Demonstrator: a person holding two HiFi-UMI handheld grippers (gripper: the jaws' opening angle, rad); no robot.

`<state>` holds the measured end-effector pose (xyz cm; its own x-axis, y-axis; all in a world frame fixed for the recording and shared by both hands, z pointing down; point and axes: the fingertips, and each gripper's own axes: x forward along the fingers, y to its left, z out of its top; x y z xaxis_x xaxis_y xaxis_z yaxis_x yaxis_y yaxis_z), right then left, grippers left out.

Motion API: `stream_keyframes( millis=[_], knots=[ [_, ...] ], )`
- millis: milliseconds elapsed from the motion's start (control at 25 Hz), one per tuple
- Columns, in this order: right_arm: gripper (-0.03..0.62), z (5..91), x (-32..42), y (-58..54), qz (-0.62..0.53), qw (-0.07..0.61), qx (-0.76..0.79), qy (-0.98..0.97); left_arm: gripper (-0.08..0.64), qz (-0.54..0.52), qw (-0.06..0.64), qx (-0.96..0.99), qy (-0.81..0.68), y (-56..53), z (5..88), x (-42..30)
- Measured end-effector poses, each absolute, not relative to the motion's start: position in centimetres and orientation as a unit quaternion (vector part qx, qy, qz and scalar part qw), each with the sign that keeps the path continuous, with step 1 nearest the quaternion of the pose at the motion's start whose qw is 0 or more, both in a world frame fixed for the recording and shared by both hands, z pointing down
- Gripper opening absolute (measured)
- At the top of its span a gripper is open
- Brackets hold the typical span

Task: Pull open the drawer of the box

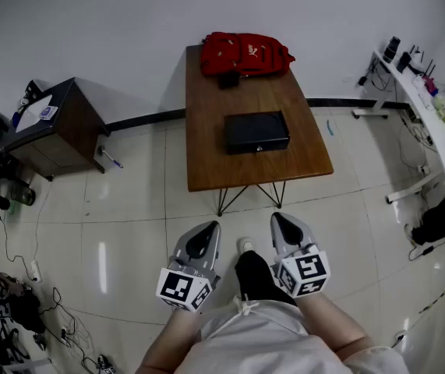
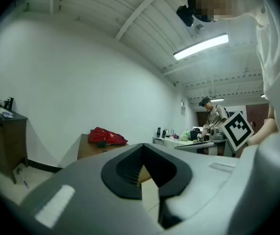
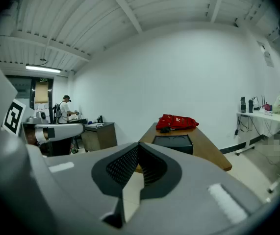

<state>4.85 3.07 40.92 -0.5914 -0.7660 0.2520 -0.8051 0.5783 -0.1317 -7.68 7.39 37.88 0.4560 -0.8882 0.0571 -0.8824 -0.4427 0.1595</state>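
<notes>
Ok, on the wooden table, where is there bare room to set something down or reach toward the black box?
Bare wood runs along the near edge of the table, in front of the black box, with a strip on each side of it. The far end is crowded by the red backpack and a small dark item.

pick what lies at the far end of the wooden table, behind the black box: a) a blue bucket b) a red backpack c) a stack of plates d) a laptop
b, a red backpack lies at the far end of the wooden table, beyond the black box.
</notes>
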Motion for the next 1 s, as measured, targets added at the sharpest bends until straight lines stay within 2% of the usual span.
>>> stream_keyframes(
  millis=[280,560,920,1000],
  knots=[
    [0.008,42.9,4.1,-7.7,0.129,0.116,0.442,-0.880,-0.005,-0.011,0.096,0.843,-0.529,-2.7,39.4,-8.5],
    [0.010,48.9,3.7,-17.2,0.178,0.189,0.427,-0.866,-0.005,0.011,0.135,0.834,-0.535,-11.9,42.9,-8.8],
    [0.095,58.2,2.2,-24.5,0.277,0.275,0.408,-0.825,-0.005,0.025,0.185,0.818,-0.544,-20.1,46.8,-9.5],
    [0.098,59.5,2.1,-25.1,0.299,0.287,0.409,-0.813,-0.005,0.032,0.196,0.817,-0.542,-20.9,47.6,-9.5]
  ],
)
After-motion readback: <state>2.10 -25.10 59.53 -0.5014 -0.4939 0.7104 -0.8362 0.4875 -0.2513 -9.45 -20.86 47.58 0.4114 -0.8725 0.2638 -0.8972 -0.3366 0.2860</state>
